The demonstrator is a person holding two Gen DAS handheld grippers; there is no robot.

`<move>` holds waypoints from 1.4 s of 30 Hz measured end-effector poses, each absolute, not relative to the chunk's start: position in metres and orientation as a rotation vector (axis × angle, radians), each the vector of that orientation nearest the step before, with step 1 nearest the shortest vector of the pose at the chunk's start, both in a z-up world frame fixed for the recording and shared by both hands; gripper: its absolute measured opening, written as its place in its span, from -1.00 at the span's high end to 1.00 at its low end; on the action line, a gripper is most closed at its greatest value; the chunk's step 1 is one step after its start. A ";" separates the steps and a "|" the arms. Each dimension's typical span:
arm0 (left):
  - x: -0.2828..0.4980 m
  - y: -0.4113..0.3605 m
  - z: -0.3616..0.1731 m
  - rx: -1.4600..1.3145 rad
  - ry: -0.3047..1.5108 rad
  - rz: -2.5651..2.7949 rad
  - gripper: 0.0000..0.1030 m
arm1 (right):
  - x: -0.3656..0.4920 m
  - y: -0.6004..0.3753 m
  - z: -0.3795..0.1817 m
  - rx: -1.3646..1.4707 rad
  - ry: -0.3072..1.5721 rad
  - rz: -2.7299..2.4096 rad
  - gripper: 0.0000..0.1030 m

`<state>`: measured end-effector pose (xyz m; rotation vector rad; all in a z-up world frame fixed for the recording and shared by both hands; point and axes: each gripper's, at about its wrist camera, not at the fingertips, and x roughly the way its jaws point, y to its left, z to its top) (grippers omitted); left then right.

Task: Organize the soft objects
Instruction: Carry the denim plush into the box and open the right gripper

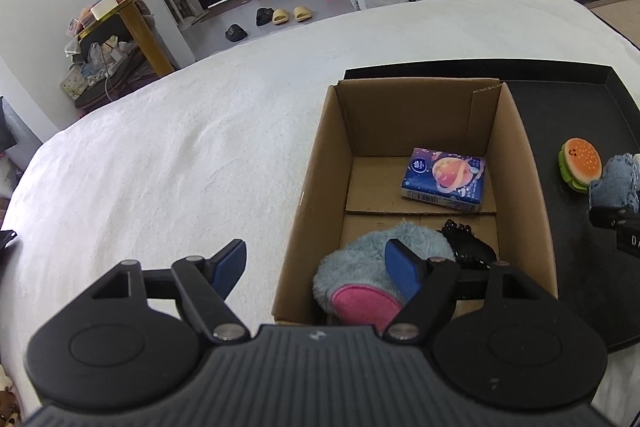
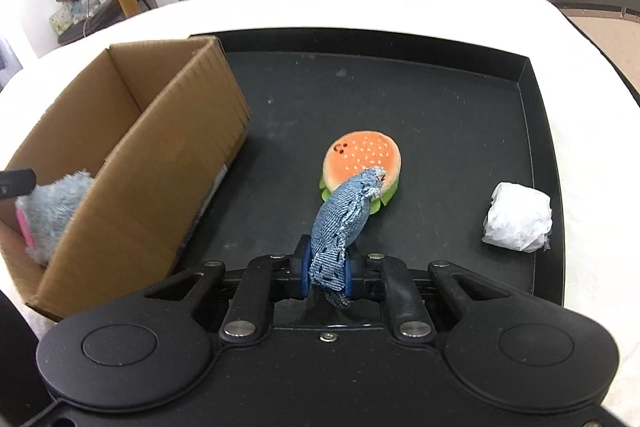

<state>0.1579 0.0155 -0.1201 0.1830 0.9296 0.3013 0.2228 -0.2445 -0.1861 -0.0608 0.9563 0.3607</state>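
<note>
Now the right tool (image 2: 326, 273) pinches a denim scrap (image 2: 340, 223); the left tool (image 1: 318, 265) gapes, holding nothing

box (image 2: 132, 147) on tray (image 2: 440, 99), burger toy (image 2: 360, 157) right

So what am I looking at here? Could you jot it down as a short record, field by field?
Setting: white cloth-covered surface
Box: cardboard box beside black tray
In box: fluffy blue-pink toy, tissue pack, black item
On tray: burger plush, white wrapped bundle
Right gripper: shut on denim strip
Left gripper: open, empty, over the box's near edge
</note>
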 end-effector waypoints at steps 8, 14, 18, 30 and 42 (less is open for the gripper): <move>0.154 0.019 -0.120 0.157 0.921 0.277 -0.45 | 0.216 -0.247 -0.175 -0.038 0.907 0.368 0.74; 0.151 0.026 -0.118 0.116 0.909 0.263 -0.45 | 0.213 -0.242 -0.159 -0.040 0.866 0.385 0.74; 0.149 0.029 -0.117 0.093 0.897 0.258 -0.45 | 0.212 -0.243 -0.151 -0.019 0.859 0.389 0.74; 0.145 0.033 -0.118 0.063 0.870 0.230 -0.45 | 0.196 -0.230 -0.121 -0.016 0.789 0.453 0.74; 0.145 0.056 -0.126 -0.067 0.874 0.187 -0.42 | 0.198 -0.187 -0.102 -0.061 0.782 0.519 0.74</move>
